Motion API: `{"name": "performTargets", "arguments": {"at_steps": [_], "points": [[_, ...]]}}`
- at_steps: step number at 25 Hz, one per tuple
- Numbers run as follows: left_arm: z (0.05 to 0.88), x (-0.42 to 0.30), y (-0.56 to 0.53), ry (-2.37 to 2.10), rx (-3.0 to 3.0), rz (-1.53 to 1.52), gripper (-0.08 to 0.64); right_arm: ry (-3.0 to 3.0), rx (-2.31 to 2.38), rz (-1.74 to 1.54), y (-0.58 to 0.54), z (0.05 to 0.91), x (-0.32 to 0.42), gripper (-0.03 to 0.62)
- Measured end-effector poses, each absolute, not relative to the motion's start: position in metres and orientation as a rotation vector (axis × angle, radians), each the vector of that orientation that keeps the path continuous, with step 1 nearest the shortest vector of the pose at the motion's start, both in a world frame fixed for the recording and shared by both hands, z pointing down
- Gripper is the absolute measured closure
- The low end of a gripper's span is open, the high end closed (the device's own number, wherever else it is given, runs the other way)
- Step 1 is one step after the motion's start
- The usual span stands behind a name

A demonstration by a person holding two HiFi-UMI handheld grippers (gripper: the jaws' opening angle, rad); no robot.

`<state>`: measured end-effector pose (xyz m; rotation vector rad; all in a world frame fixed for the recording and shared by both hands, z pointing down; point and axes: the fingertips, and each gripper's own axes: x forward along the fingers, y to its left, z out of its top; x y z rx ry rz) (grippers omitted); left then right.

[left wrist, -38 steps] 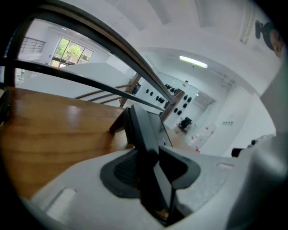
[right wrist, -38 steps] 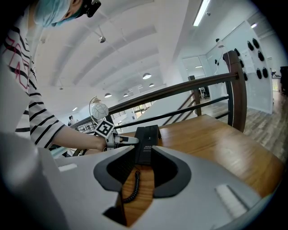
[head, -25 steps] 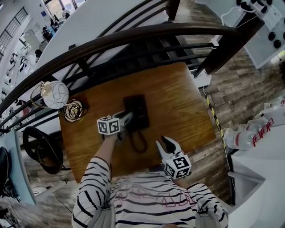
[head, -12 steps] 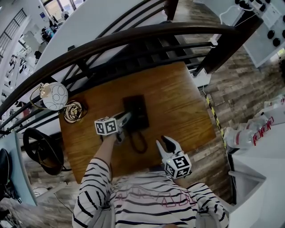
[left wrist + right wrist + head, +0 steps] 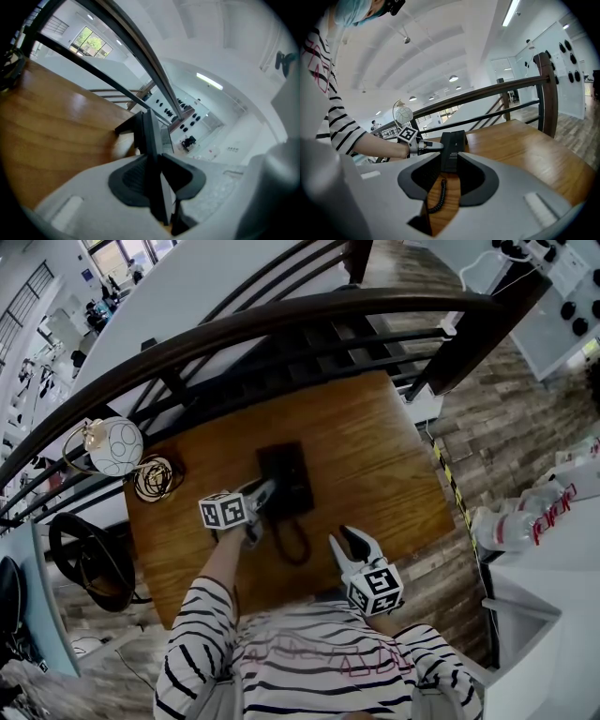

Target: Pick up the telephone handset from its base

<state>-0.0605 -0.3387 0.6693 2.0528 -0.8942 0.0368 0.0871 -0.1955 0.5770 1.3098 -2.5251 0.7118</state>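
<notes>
My left claw (image 5: 157, 174) has just been closing and is now pinching the black handset (image 5: 151, 140) edge-on between its pads. The handset is sitting on its base (image 5: 294, 472), right at the claw's tips. A coiled cord (image 5: 296, 538) is trailing back from the base toward me across the wooden tabletop (image 5: 375, 456). Off to the right and nearer me, my right claw (image 5: 451, 180) is hovering spread and empty, pointing at the base, with the cord lying beyond its tips
</notes>
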Motion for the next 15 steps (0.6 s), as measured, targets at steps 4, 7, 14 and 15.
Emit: {"name": "performTargets", "arguments": {"at_steps": [4,7,14,15], "points": [[0.6705,-0.0602,-0.3396,-0.905,2.050,0.046,0.471,-2.527,1.311,0.716,-0.1966,0.5775,0.0871,0.494],[0.6699,-0.0594,-0.3391,-0.909,2.047,0.052,0.469,-2.526,1.313,0.721,-0.1962,0.5774,0.0869,0.495],[0.6699,-0.0614,-0.3378,-0.932,2.041,0.064,0.466,-2.525,1.318,0.720,-0.1954,0.5778,0.0840,0.495],[0.6697,-0.0619,-0.3363,-0.938,2.039,0.066,0.465,-2.526,1.318,0.720,-0.1942,0.5778,0.0834,0.495]]}}
